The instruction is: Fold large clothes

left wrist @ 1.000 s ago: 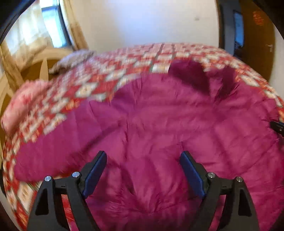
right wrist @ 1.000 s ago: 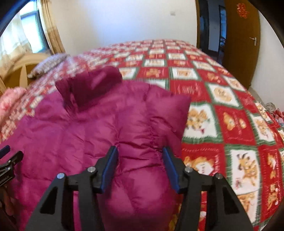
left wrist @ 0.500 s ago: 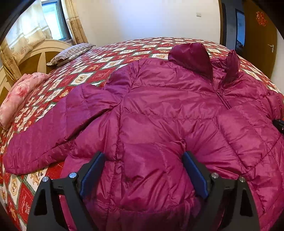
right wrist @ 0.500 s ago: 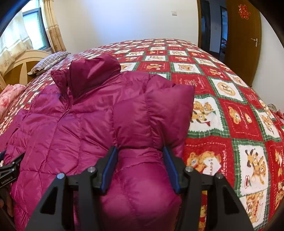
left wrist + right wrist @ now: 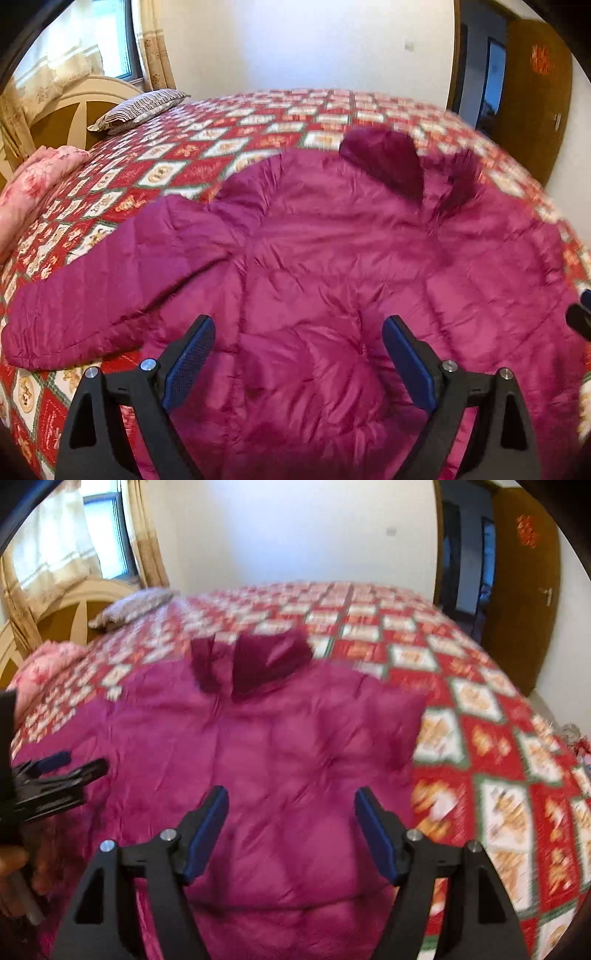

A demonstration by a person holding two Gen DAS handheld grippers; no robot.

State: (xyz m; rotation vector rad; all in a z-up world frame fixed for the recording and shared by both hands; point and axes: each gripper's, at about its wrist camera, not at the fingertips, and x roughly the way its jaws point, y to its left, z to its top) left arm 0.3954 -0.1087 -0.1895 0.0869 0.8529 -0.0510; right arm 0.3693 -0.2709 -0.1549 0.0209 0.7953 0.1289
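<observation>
- Two hand-held grippers hover over a magenta puffer jacket [image 5: 332, 258] spread on the bed [image 5: 498, 738].
- Left hand-held gripper [image 5: 299, 354]: open wide, gripping nothing.
- Right hand-held gripper [image 5: 291, 834]: jaws opening, jacket loose beneath.
- No readable writing.
- Bed's right edge lies bare.

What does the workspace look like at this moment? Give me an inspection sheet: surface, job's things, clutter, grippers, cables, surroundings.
Surface: bed with a red patchwork quilt.
Job's things: magenta puffer jacket lying spread out front up, collar at the far end; one sleeve stretched sideways, the other sleeve folded onto the body.
Clutter: striped pillow and pink bedding near the headboard.
Grippers: left gripper open over the jacket's hem; right gripper opening, fingers not pressing the fabric.
Cables: nothing seen.
Surroundings: white wall, curtained window, brown door standing open.
</observation>
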